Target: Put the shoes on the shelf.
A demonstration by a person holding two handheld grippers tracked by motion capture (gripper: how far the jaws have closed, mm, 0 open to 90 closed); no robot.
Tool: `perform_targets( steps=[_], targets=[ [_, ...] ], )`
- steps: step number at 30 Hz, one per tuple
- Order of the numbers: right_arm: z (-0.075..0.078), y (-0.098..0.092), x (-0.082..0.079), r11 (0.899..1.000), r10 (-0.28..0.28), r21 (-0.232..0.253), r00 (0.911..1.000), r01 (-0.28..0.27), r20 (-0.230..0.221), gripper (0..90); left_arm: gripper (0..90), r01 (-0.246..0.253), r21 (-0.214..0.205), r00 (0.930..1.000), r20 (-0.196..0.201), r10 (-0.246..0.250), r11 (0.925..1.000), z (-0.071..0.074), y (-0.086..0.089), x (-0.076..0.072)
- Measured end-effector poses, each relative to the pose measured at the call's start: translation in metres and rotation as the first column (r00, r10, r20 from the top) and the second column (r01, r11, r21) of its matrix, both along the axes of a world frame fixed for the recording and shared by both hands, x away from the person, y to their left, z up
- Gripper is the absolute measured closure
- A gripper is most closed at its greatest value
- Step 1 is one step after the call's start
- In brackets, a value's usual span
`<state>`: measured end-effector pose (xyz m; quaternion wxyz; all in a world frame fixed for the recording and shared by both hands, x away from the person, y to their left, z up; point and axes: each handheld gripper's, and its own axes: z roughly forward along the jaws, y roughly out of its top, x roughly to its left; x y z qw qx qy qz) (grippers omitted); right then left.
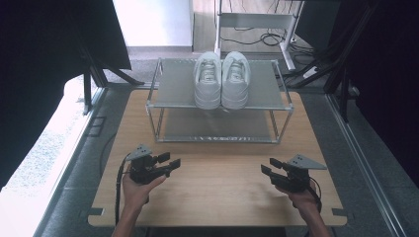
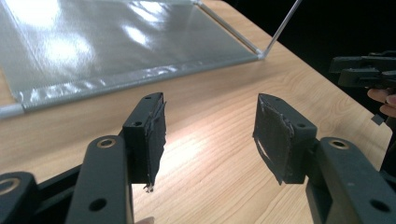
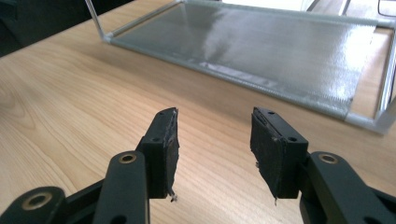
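A pair of white sneakers (image 1: 221,80) stands side by side on the top shelf of a two-tier metal shoe rack (image 1: 173,98), toes toward me. My left gripper (image 1: 169,162) hovers over the wooden table (image 1: 217,187) at the front left, open, with nothing between its pads (image 2: 154,135). At the front right my right gripper (image 1: 268,166) is open too and holds nothing between its pads (image 3: 268,142). Both point inward toward the rack's lower shelf (image 2: 107,51), (image 3: 280,56). The right gripper (image 2: 364,72) also shows at the right edge of the left gripper view.
The rack fills the table's far half; bare wood lies between it and my hands. Beyond the table stand a white desk frame (image 1: 257,22) with cables on the floor, and dark screens at both sides.
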<state>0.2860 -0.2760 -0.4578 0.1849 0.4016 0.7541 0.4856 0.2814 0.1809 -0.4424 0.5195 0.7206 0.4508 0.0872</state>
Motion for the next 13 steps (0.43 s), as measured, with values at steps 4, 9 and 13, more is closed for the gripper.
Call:
perform_targets(
  steps=[4,9,13],
  targets=[
    [0.0009,-0.0034,-0.0013,1.0,-0.001,0.013,1.0,0.001,0.006,52.0,43.1,0.003,-0.002,1.0,0.0,-0.003,1.0,-0.0005,-0.0007,-0.0007],
    [0.0015,-0.0038,-0.0024,1.0,-0.005,0.024,0.9999,0.004,0.015,50.6,42.1,0.007,0.001,1.0,-0.003,-0.007,1.0,-0.0015,-0.0016,-0.0008],
    [0.0013,-0.003,-0.0024,1.0,-0.008,0.018,0.9997,0.008,0.022,48.2,41.4,0.009,-0.009,0.9999,-0.012,-0.01,0.9999,-0.0031,-0.0009,0.0009]
  ],
)
